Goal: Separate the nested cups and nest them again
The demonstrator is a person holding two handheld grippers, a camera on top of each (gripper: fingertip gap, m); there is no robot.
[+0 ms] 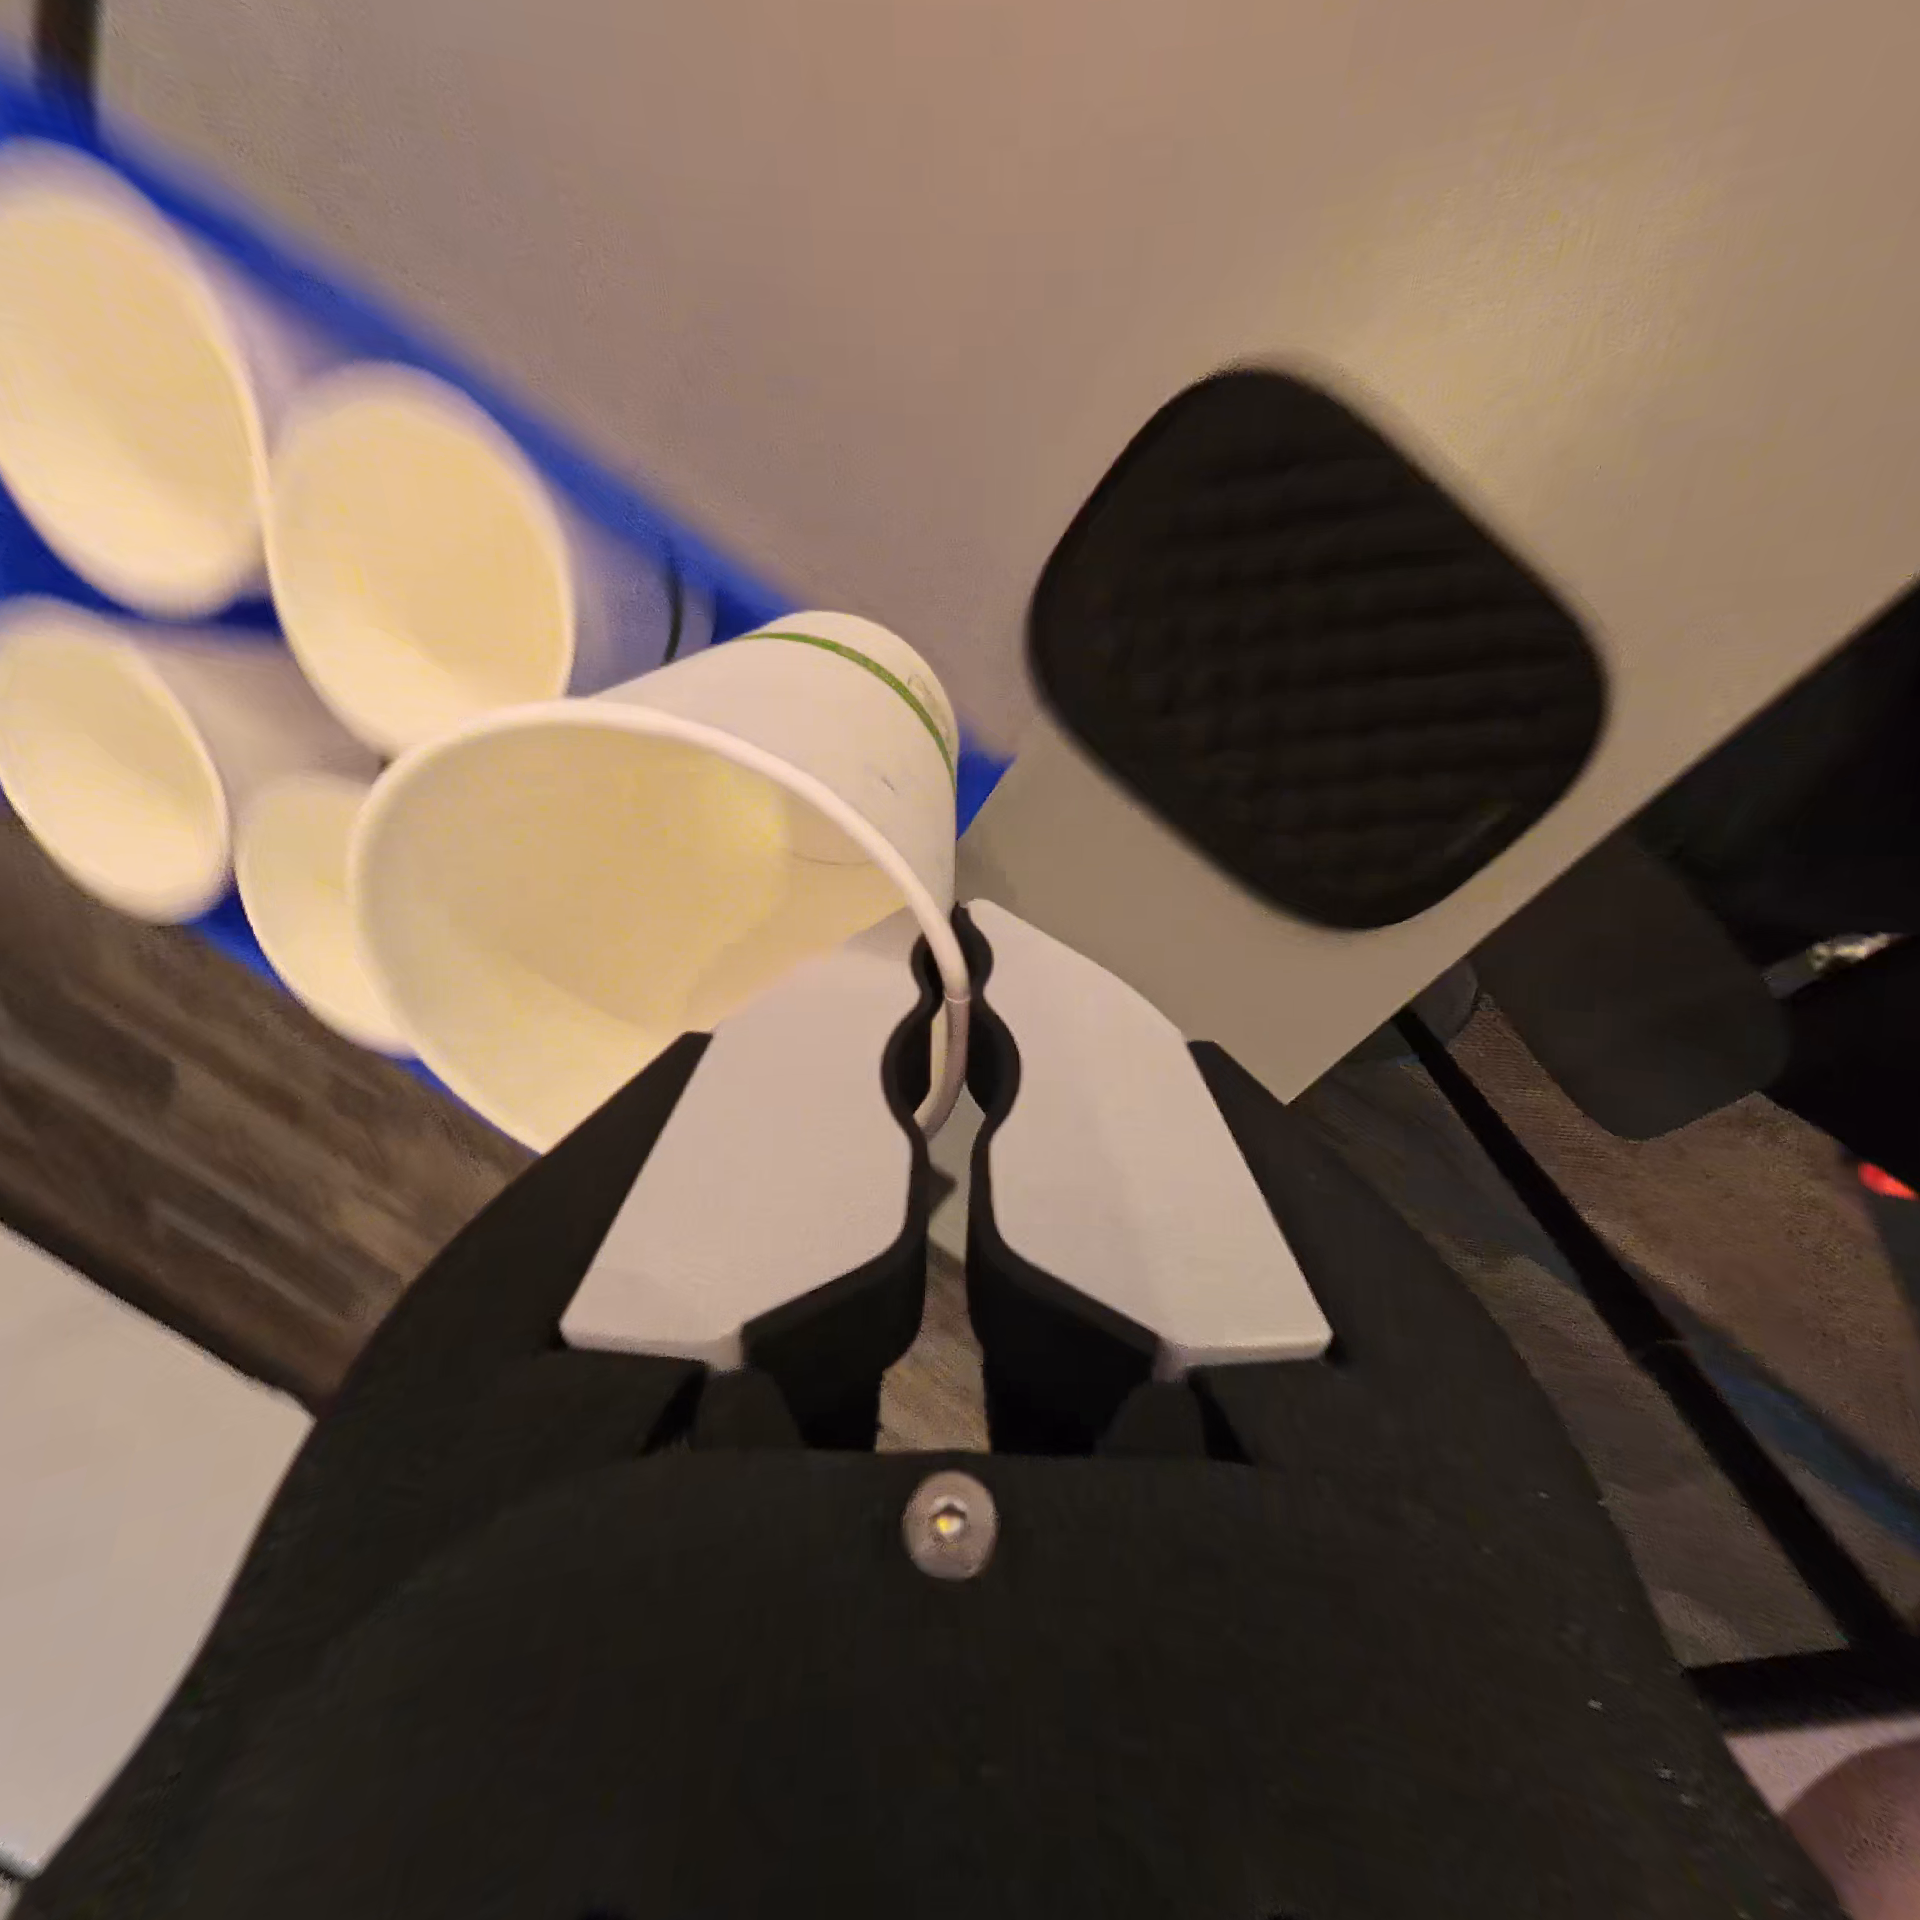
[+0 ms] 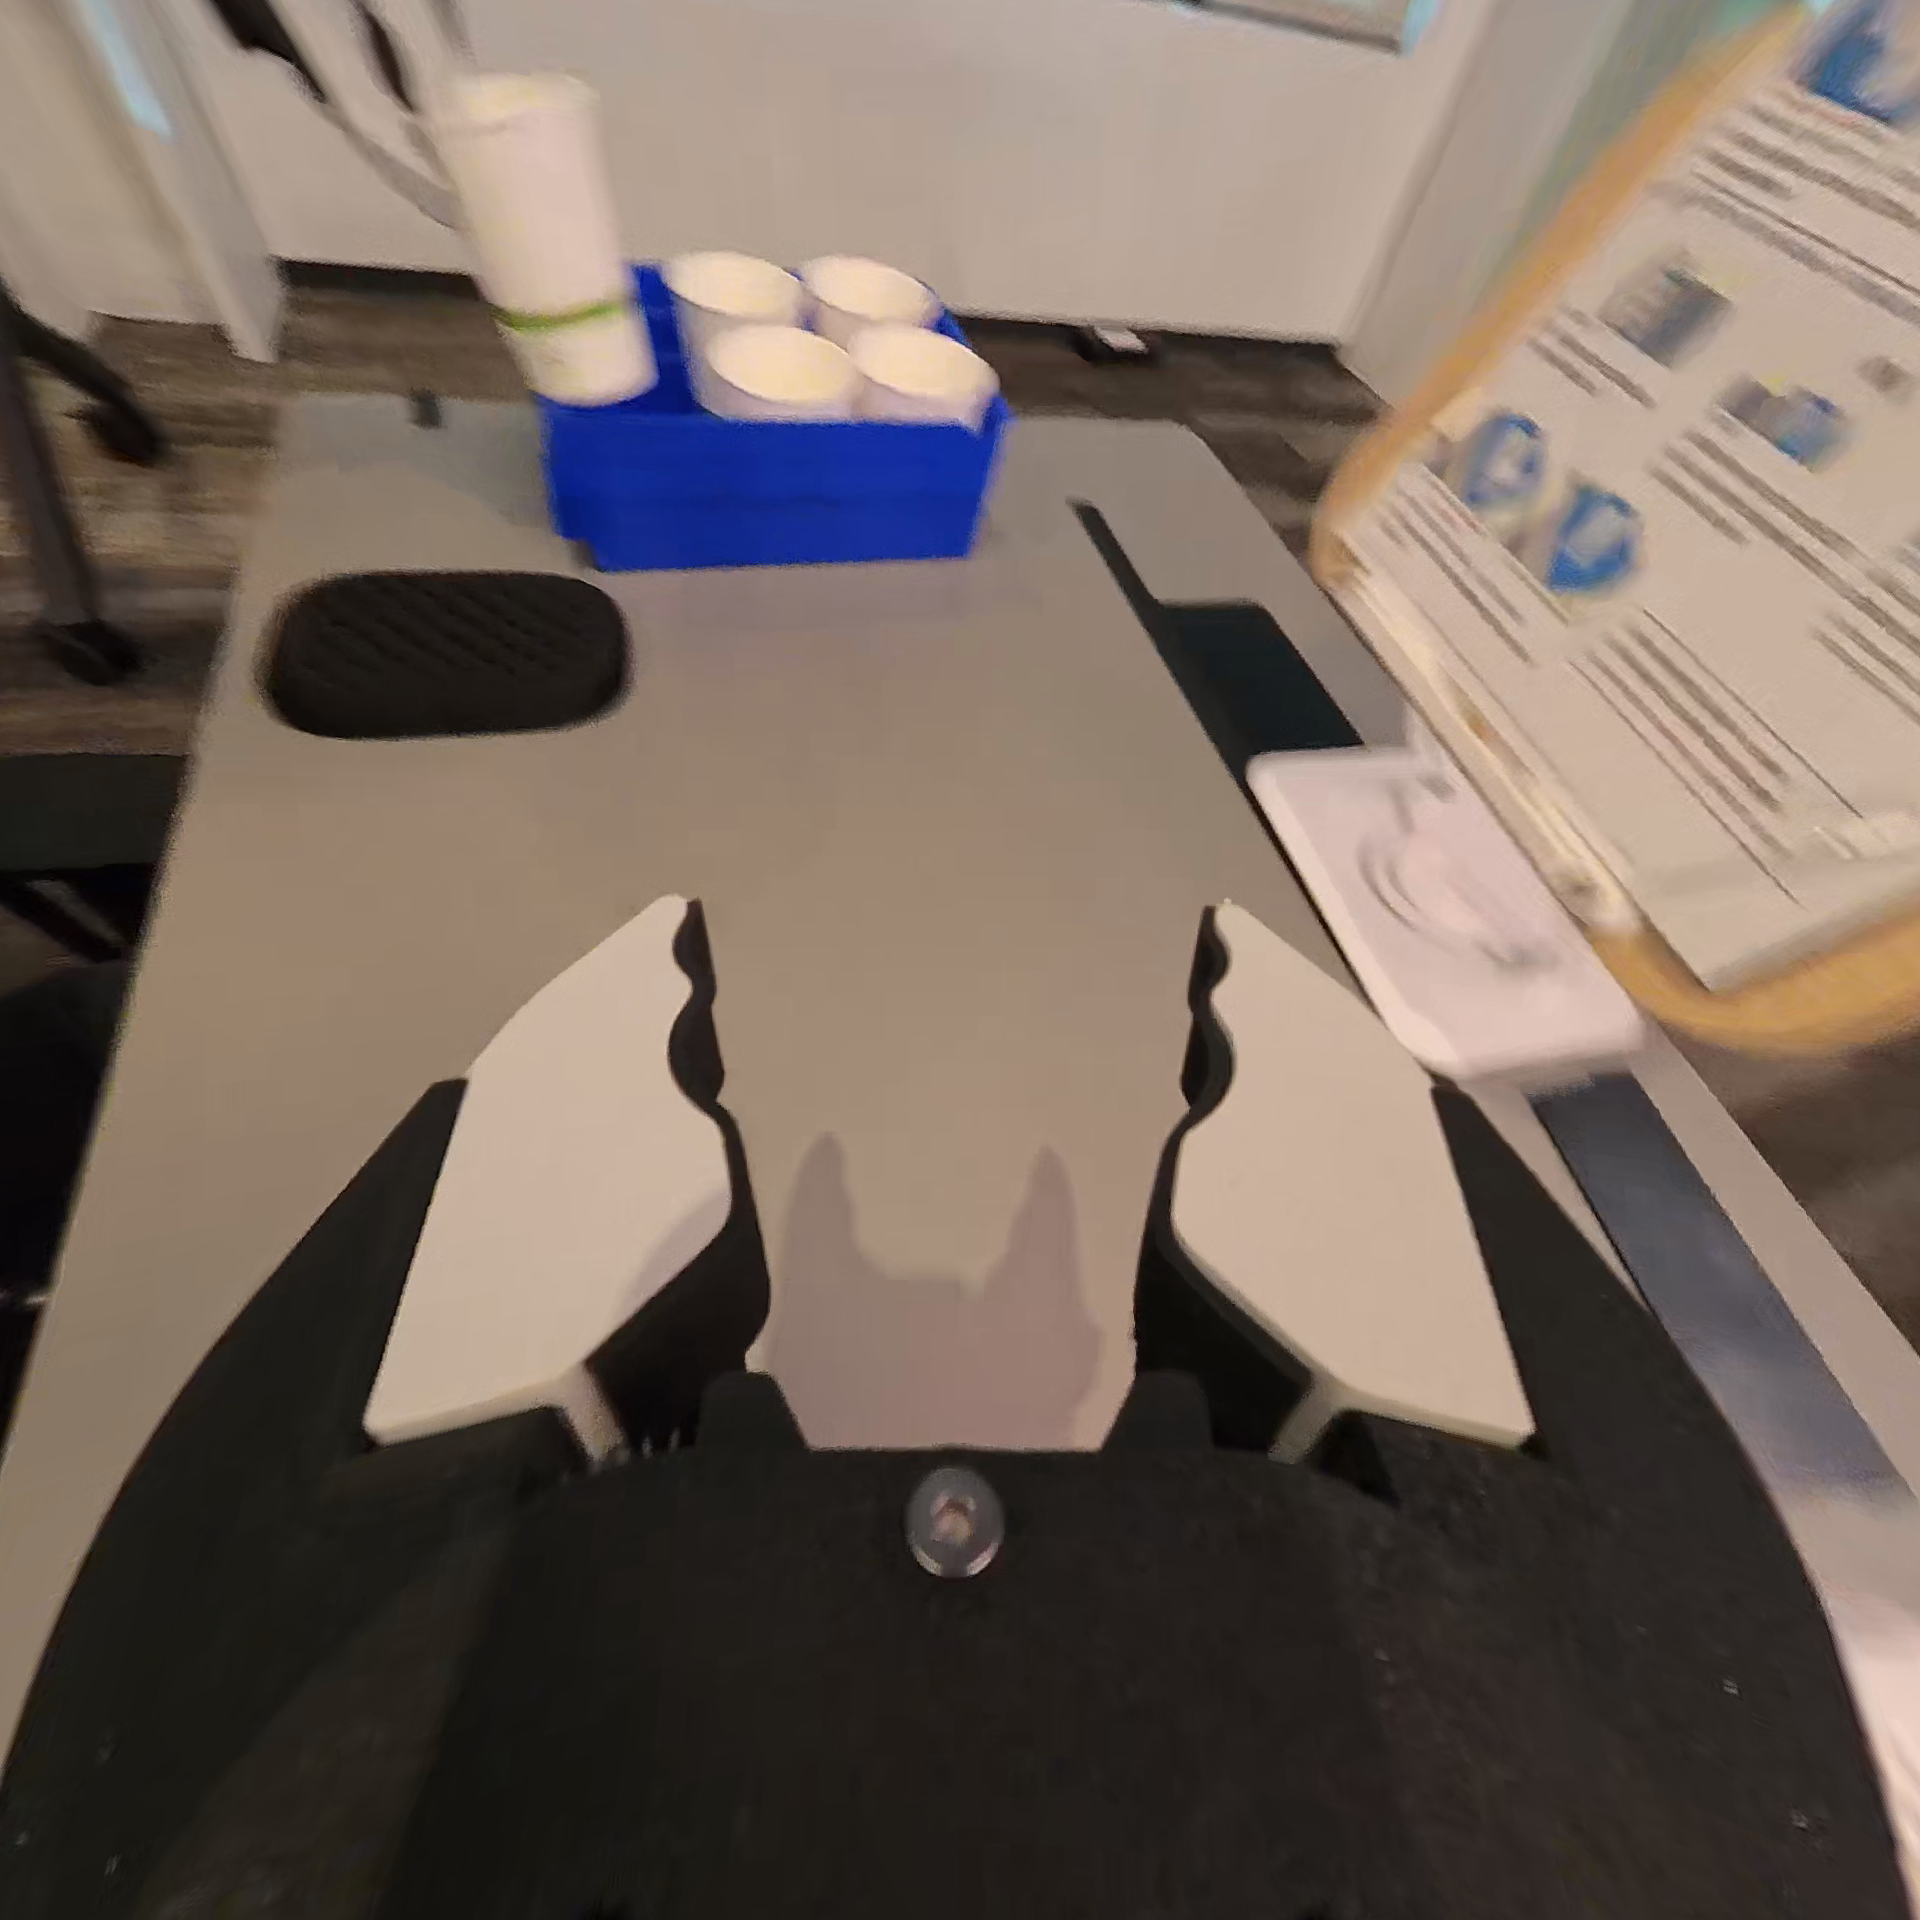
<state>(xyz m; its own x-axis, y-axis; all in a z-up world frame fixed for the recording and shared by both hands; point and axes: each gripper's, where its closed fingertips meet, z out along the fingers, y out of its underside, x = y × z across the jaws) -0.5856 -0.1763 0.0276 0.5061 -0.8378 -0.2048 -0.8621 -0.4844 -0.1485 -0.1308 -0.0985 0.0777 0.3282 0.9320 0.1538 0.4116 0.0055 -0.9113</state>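
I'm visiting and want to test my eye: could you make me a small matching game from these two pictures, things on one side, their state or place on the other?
Things:
1. left tongs
2. right tongs
3. blue bin
4. black pad

States or places:
A. lying flat on the grey table, nothing on it
B. wide open, holding nothing
C. holding four open paper cups
D. pinched on the rim of a paper cup

Pairs: 1-D, 2-B, 3-C, 4-A

Four cups (image 2: 831, 338) in bin (image 2: 769, 488) at table's (image 2: 883, 790) far end, pad (image 2: 442, 652) left.
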